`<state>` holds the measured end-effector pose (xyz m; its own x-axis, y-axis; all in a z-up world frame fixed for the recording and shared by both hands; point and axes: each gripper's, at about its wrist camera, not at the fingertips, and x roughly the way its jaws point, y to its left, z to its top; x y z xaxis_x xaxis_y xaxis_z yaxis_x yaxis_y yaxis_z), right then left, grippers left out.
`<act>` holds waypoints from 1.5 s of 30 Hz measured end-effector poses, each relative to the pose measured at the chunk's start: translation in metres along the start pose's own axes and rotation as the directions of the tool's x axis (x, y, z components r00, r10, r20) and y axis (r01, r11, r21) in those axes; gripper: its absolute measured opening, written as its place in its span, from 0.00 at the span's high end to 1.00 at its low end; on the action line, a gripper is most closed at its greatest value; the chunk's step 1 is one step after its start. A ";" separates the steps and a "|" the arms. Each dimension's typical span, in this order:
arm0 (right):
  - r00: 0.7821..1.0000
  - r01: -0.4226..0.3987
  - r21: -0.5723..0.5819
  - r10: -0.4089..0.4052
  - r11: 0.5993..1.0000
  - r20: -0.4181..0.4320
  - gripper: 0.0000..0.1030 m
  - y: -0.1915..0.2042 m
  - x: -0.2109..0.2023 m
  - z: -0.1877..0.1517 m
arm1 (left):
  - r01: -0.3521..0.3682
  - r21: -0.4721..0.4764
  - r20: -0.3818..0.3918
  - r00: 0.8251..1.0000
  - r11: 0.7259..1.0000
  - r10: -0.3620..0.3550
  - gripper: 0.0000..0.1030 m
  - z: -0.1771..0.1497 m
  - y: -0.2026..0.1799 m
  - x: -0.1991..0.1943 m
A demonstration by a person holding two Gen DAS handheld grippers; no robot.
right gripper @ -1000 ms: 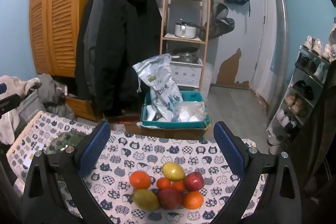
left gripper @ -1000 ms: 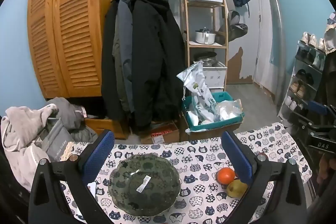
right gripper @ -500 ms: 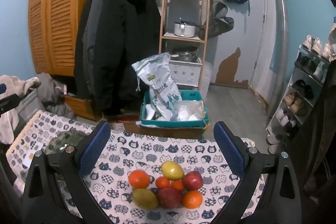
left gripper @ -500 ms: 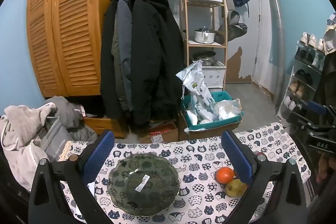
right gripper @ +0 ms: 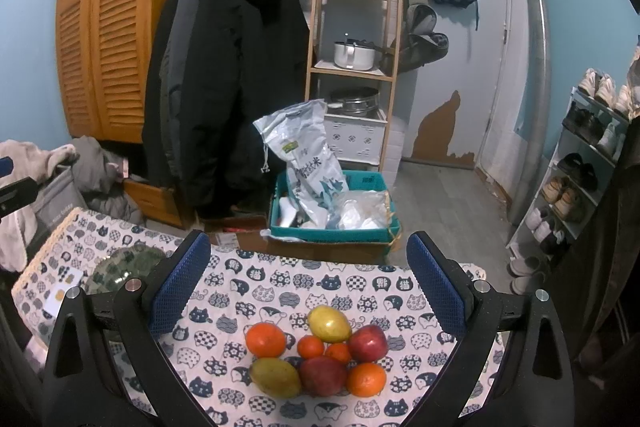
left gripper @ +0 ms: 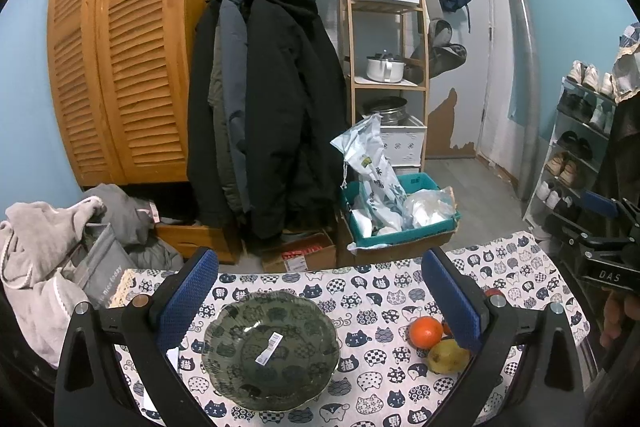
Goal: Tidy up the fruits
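Left tool (left gripper: 320,303) view drifted: glass bowl (left gripper: 271,350) sits slightly higher and more centred between its fingers. Right tool (right gripper: 308,287) view: fruit pile (right gripper: 320,355) edged slightly lower, more floor visible. Nothing grasped.

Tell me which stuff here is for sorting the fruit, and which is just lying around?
For the job:
glass bowl
fruit pile
left gripper, open
right gripper, open

Just lying about:
black coats
teal crate
white pot
shoe rack
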<state>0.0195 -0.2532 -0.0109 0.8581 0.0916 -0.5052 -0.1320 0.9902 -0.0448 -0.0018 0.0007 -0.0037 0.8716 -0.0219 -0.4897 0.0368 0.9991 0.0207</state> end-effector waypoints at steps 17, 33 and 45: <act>1.000 0.001 -0.005 -0.001 1.000 -0.001 0.06 0.003 -0.001 -0.002 | 0.004 0.005 0.005 1.000 1.000 -0.004 0.00 0.001 -0.001 -0.001; 1.000 0.000 -0.007 0.000 1.000 0.001 0.06 0.004 -0.001 -0.001 | 0.007 0.010 0.005 1.000 1.000 -0.007 0.00 0.004 -0.003 -0.003; 1.000 0.001 -0.008 -0.001 1.000 0.002 0.06 0.005 -0.001 -0.001 | 0.008 0.009 0.004 1.000 1.000 -0.008 0.00 0.004 -0.003 -0.003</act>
<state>0.0171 -0.2484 -0.0114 0.8595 0.0905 -0.5030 -0.1350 0.9894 -0.0528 -0.0028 -0.0025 0.0016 0.8734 -0.0298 -0.4860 0.0479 0.9985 0.0249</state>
